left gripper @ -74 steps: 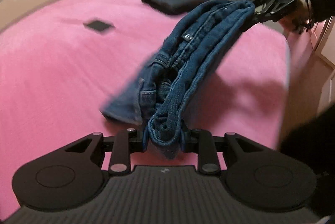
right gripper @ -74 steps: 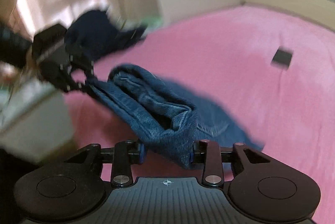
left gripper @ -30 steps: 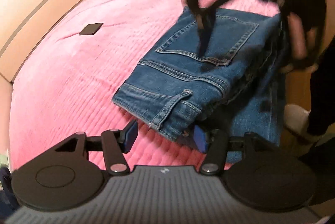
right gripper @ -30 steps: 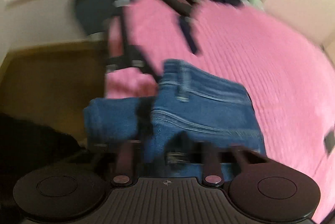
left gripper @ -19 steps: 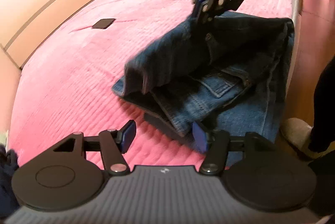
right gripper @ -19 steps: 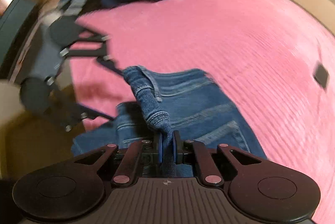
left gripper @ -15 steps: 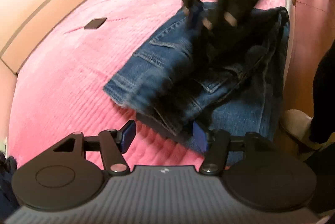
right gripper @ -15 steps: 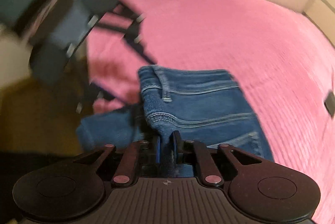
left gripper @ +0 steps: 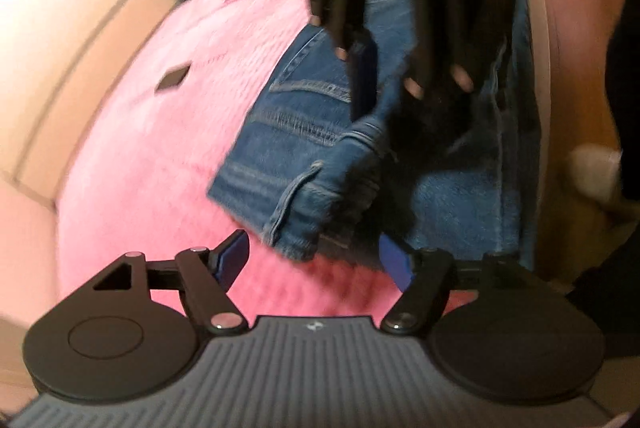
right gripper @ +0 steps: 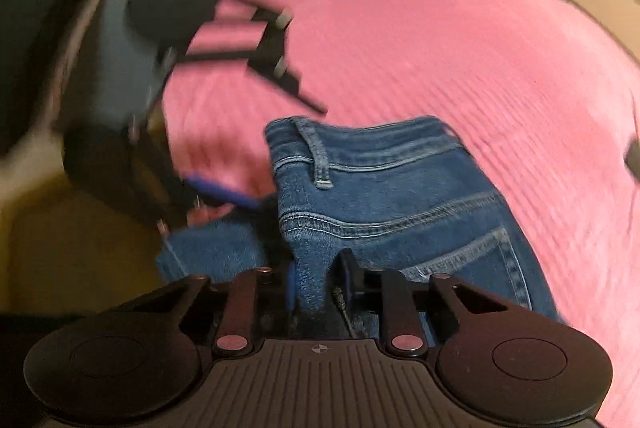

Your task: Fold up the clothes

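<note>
Left wrist view: left gripper spread wide, nothing between its fingers; 2.5 s ago it was clamped on a bunched end of the jeans held in the air with the other gripper, so it has let go and the jeans now lie folded on the pink bedspread. Waistband corner with belt loop sits just ahead of the fingers, nearer the right one, not touching either as far as the blur allows. Lower layer of denim runs on past the right finger toward the bed edge.

Right wrist view: right gripper pinched on a fold of the jeans at the near edge, cloth pressed between both pads; same hold as 0.5 s ago. Back pocket lies just right of its fingers, waistband straight ahead. Looks like the last fold is being laid and only the release remains
</note>
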